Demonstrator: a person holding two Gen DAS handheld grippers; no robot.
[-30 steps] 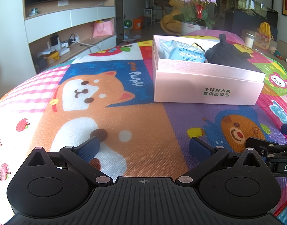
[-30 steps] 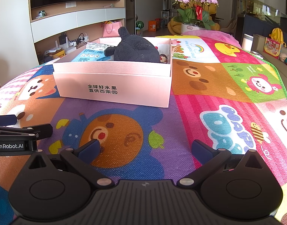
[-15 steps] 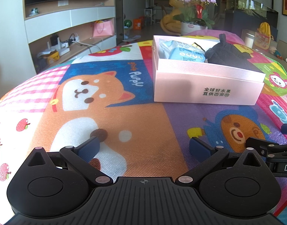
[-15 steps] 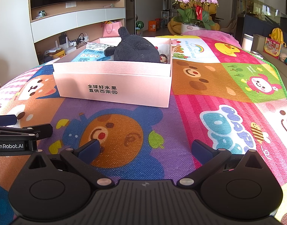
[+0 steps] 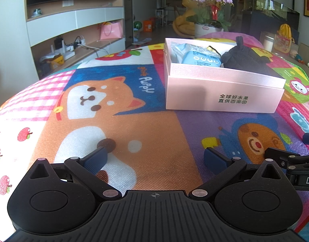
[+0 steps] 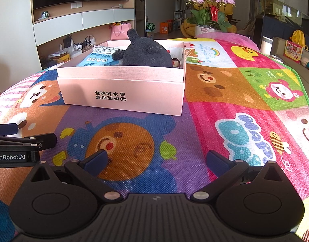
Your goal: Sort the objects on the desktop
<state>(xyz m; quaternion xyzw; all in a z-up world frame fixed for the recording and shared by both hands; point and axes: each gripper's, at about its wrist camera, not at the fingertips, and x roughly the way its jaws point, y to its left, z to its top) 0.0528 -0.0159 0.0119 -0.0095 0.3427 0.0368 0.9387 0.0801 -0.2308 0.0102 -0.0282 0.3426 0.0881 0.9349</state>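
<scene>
A pink box (image 5: 223, 94) with black Chinese print stands on the cartoon play mat (image 5: 114, 125); it also shows in the right wrist view (image 6: 122, 92). Inside lie a dark grey plush toy (image 5: 245, 58) (image 6: 146, 52), a light blue wipes pack (image 5: 201, 57) (image 6: 98, 59) and a small figurine (image 6: 175, 62). My left gripper (image 5: 154, 158) is open and empty, low over the mat, well short of the box. My right gripper (image 6: 156, 159) is open and empty, also short of the box. Each gripper's side shows at the other view's edge.
A pot of pink orchids (image 6: 211, 6) stands beyond the mat's far end. A TV wall with shelves (image 6: 81, 22) is at the back left. Toys and bags (image 6: 295, 46) sit past the mat's right edge. The mat's green edge (image 6: 304, 88) runs along the right.
</scene>
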